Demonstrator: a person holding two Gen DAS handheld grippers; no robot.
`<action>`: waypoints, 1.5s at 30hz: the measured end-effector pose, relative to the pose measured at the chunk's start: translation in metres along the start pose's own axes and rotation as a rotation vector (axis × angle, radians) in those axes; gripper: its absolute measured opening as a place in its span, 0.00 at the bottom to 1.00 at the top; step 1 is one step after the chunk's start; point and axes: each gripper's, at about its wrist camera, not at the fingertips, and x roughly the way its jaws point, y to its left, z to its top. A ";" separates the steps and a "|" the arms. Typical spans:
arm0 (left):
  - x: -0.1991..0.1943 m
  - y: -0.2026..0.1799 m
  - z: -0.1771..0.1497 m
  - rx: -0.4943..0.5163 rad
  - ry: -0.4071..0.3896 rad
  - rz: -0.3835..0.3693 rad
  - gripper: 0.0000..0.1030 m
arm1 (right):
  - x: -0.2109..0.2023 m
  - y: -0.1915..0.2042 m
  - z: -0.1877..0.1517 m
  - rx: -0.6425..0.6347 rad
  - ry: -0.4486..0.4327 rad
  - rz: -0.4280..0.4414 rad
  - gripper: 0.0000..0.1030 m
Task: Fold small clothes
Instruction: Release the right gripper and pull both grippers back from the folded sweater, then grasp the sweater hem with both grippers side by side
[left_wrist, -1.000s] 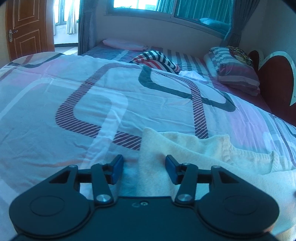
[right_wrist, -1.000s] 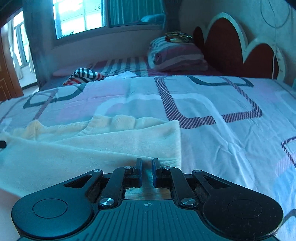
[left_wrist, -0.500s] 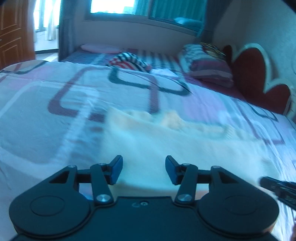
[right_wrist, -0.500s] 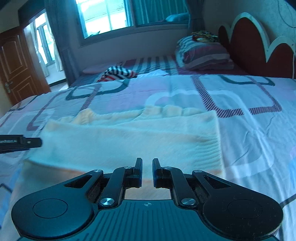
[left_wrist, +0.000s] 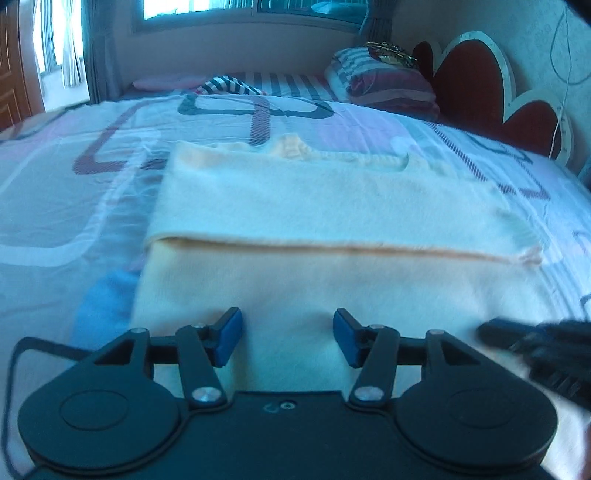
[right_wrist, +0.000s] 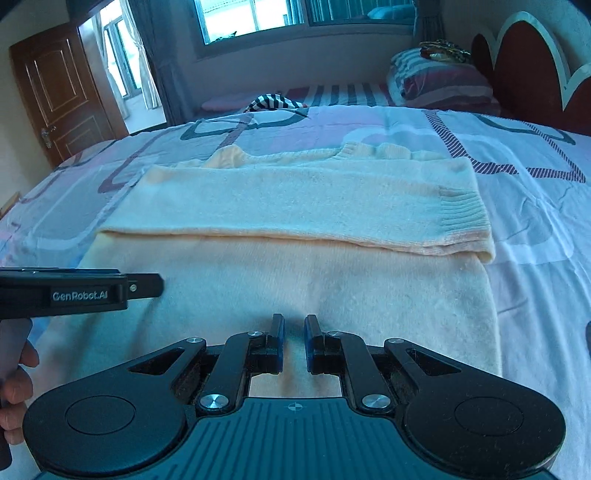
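A cream knitted sweater (left_wrist: 332, 206) lies flat on the bed, with a sleeve (right_wrist: 295, 206) folded straight across its body; the ribbed cuff (right_wrist: 463, 218) ends at the right edge. My left gripper (left_wrist: 287, 338) hovers open and empty over the sweater's near part. It also shows from the side in the right wrist view (right_wrist: 144, 286). My right gripper (right_wrist: 293, 341) is nearly closed with a small gap between the pads, holding nothing, above the sweater's near middle. Its tip shows blurred in the left wrist view (left_wrist: 495, 332).
The bed has a patterned sheet (right_wrist: 535, 206). A striped garment (right_wrist: 273, 102) and folded quilts (right_wrist: 439, 83) lie at the far end by the red headboard (right_wrist: 524, 62). A wooden door (right_wrist: 55, 99) stands at far left.
Both grippers have pulled back toward me and risen. The sweater now lies whole in view with the sleeve folded across it. The right pads have parted slightly.
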 end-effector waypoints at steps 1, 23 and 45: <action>-0.003 0.003 -0.004 0.003 -0.002 0.009 0.55 | -0.004 -0.005 -0.002 0.006 -0.001 -0.007 0.09; -0.111 -0.013 -0.091 0.041 0.058 0.054 0.57 | -0.105 0.005 -0.070 -0.062 0.047 0.187 0.10; -0.190 0.041 -0.179 0.052 0.090 0.048 0.77 | -0.197 0.016 -0.170 0.031 0.020 -0.171 0.76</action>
